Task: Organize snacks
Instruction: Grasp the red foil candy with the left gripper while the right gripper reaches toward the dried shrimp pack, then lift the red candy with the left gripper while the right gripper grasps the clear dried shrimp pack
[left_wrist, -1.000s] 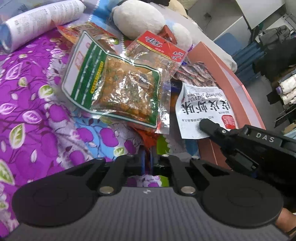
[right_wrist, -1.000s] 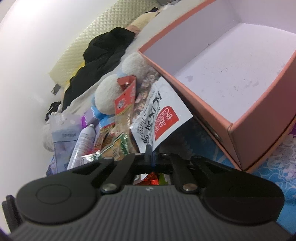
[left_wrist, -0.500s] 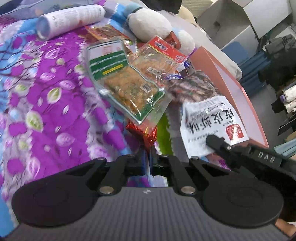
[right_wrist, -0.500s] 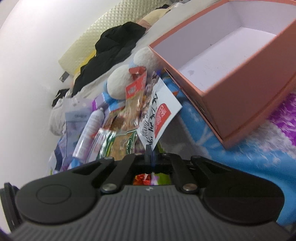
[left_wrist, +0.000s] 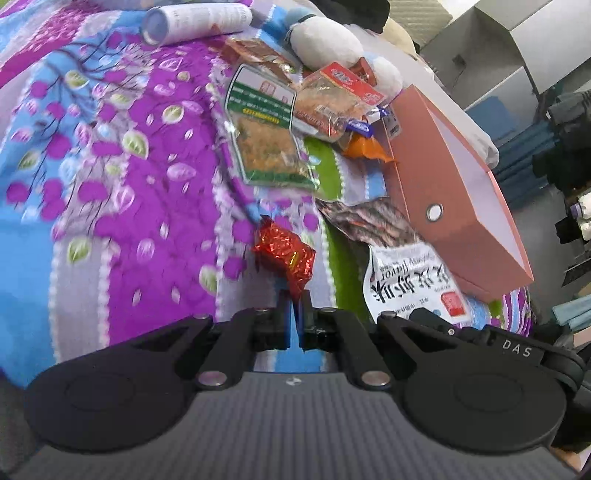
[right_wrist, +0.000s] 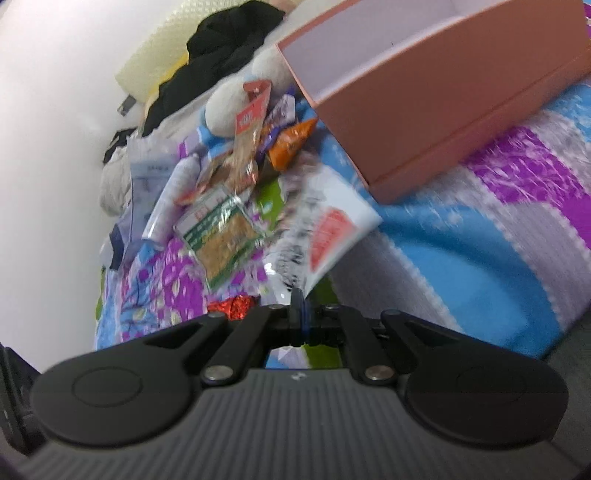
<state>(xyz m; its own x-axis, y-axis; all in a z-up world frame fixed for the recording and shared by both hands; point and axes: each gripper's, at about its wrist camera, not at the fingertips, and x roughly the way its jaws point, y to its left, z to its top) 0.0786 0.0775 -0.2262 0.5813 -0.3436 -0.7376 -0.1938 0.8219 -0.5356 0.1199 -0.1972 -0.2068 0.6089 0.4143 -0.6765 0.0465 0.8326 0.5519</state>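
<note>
My left gripper (left_wrist: 294, 300) is shut on the tail of a red foil snack (left_wrist: 285, 254), held just above the purple flowered quilt. My right gripper (right_wrist: 297, 295) is shut on a corner of a white shrimp-flavour bag (right_wrist: 328, 229), which hangs to the left of the pink open box (right_wrist: 443, 92). The left wrist view shows that bag (left_wrist: 410, 284) with the right gripper (left_wrist: 421, 315) at its lower edge, beside the box (left_wrist: 461, 177). A green-edged snack bag (left_wrist: 269, 147), a red-topped bag (left_wrist: 332, 99) and an orange packet (left_wrist: 364, 147) lie in a pile further away.
A white plush toy (left_wrist: 325, 44) and a white tube (left_wrist: 199, 18) lie behind the pile. Dark clothes (right_wrist: 221, 48) sit by the wall. The quilt (left_wrist: 129, 166) spreads to the left of the snacks. The box interior (right_wrist: 369, 48) looks bare.
Both grippers have drawn back from the pile. The red foil snack came out from under the green-edged bag, and the white bag was dragged away from the other snacks.
</note>
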